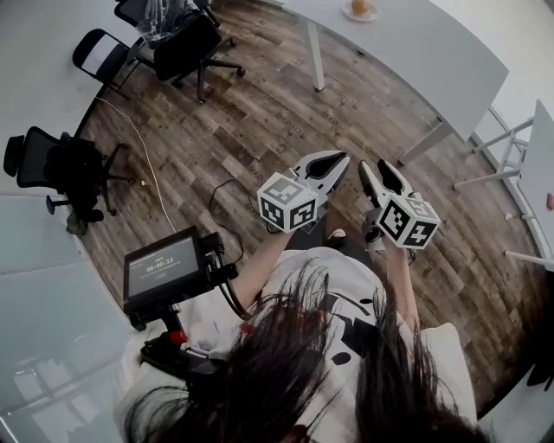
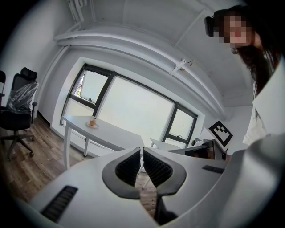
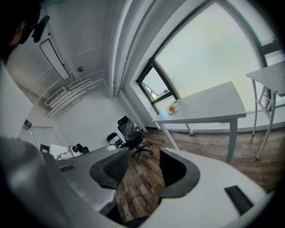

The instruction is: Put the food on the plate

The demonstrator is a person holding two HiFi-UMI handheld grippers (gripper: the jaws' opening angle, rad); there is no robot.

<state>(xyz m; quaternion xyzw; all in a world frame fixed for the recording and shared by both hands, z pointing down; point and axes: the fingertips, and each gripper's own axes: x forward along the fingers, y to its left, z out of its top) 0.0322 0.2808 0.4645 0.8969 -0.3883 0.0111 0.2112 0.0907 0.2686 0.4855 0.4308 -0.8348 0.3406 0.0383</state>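
A small plate [image 1: 360,10] with an orange piece of food on it stands on a long white table [image 1: 415,52] across the room. It also shows far off in the left gripper view as the plate [image 2: 92,124], and in the right gripper view as the plate [image 3: 173,108]. I hold both grippers in the air above the wooden floor, far from the table. My left gripper [image 1: 339,158] [image 2: 141,149] is shut with nothing between its pads. To its right, my right gripper [image 1: 377,164] [image 3: 144,153] shows a wide gap between its pads and holds nothing.
Black office chairs [image 1: 186,43] stand at the back left, another chair [image 1: 61,169] at the left. A cable [image 1: 147,164] trails over the floor. A small screen [image 1: 163,266] is mounted in front of the person. More white tables [image 1: 541,164] stand at the right.
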